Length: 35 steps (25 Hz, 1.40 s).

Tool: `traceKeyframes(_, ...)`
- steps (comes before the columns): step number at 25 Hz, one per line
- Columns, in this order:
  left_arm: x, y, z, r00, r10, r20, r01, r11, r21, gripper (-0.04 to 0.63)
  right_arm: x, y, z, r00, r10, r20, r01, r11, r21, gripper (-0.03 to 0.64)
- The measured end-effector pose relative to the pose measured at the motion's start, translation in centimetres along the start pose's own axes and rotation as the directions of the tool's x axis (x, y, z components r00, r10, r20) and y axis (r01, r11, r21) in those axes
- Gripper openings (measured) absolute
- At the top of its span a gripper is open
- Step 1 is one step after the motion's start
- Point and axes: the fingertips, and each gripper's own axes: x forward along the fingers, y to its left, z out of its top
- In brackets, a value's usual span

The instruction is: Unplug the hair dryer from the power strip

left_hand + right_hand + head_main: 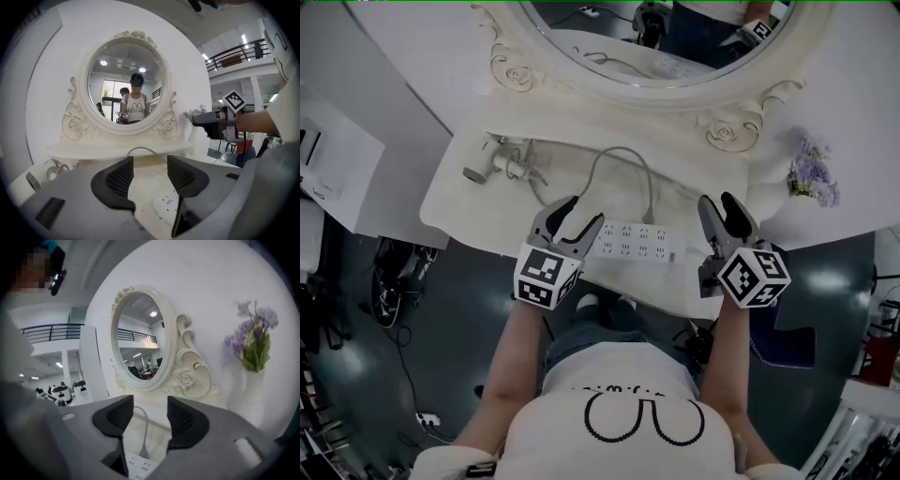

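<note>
A white power strip (637, 242) lies flat near the front edge of the white vanity table (464, 211). A grey cord (623, 152) loops from its far side toward the mirror. I see no plug standing in the sockets that show. A white hair dryer (492, 161) lies at the table's left end. My left gripper (581, 214) hovers over the strip's left end, open and empty. My right gripper (718, 202) hangs right of the strip, also open and empty. The left gripper view shows the strip (168, 206) below the left gripper (150, 171). The right gripper view shows the strip (140, 468) and cord (143, 432) below the right gripper (150, 412).
An ornate oval mirror (656, 47) stands at the back of the table. A white vase with purple flowers (811, 173) stands at the right end. Dark floor with cables lies to the left of the table. My legs are against the front edge.
</note>
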Motion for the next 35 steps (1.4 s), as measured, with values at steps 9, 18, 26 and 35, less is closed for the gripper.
traceKeyframes(9, -3.4, 3.3, 6.8, 0.975, 0.094, 0.200, -0.108, 0.992, 0.058, 0.162, -2.0, 2.9, 0.9, 0.990, -0.101, 0.095, 0.120, 0.968, -0.220, 0.000)
traceKeyframes(18, -5.7, 3.6, 9.8, 0.954, 0.073, 0.290, -0.105, 0.990, 0.096, -0.002, -4.4, 6.3, 1.7, 0.974, -0.164, 0.159, 0.201, 0.945, -0.259, 0.000)
traceKeyframes(26, -7.0, 2.9, 12.1, 0.936, 0.060, 0.348, -0.110, 0.986, 0.127, -0.003, -6.1, 8.5, 3.2, 0.968, -0.162, 0.193, 0.218, 0.922, -0.320, 0.000)
traceKeyframes(35, -8.5, 1.1, 13.8, 0.923, 0.065, 0.378, -0.124, 0.983, 0.133, -0.003, -8.8, 9.3, 4.7, 0.965, -0.157, 0.211, 0.225, 0.906, -0.358, 0.000)
